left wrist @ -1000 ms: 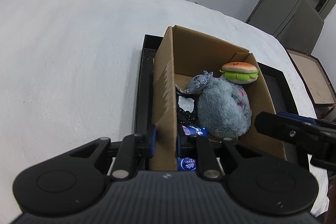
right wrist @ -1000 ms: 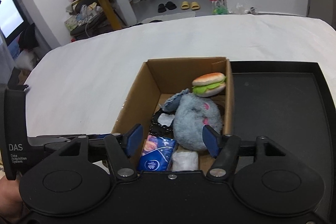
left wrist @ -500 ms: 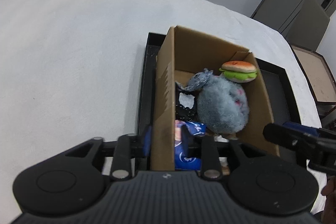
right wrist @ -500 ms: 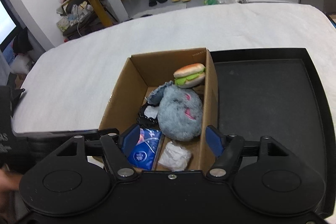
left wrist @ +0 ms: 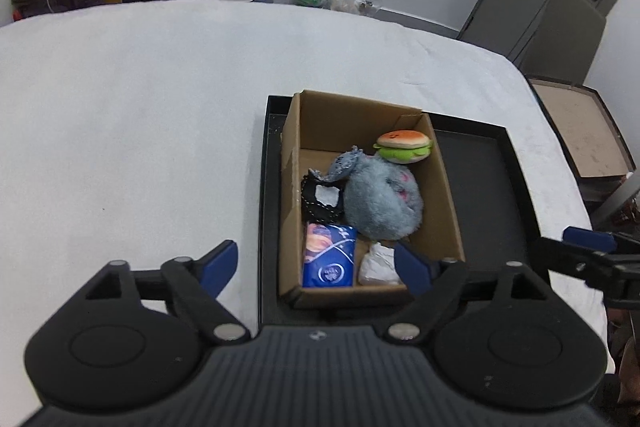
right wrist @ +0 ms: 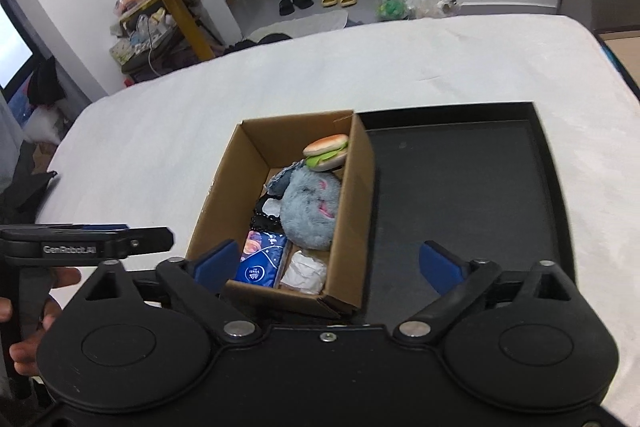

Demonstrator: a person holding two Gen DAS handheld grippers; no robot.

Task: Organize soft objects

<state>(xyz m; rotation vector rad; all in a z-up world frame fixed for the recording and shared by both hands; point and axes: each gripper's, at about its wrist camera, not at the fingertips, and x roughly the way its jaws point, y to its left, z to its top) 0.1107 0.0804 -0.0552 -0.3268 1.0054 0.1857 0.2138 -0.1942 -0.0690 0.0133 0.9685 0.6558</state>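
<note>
A cardboard box (left wrist: 290,187) (right wrist: 352,211) stands at the left end of a black tray (left wrist: 480,195) (right wrist: 460,195). In it lie a grey plush (left wrist: 380,203) (right wrist: 308,207), a burger plush (left wrist: 404,146) (right wrist: 326,151), a black pouch (left wrist: 320,203), a blue tissue pack (left wrist: 330,255) (right wrist: 260,263) and a white crumpled pack (left wrist: 378,265) (right wrist: 304,271). My left gripper (left wrist: 316,265) hangs above the box's near end, its jaws opening, with nothing held. My right gripper (right wrist: 328,265) is also opening wide above the near end and touches nothing.
The tray sits on a white cloth-covered table (left wrist: 140,131) with bare cloth to its left and behind it. The tray's right half holds nothing. A hand (right wrist: 24,307) holds the left gripper's handle. A brown case (left wrist: 580,131) stands off the table's right edge.
The left gripper let go of the box's left wall, opened wide and rose. The right gripper opened wider and pulled up and back. The box and its contents stayed put.
</note>
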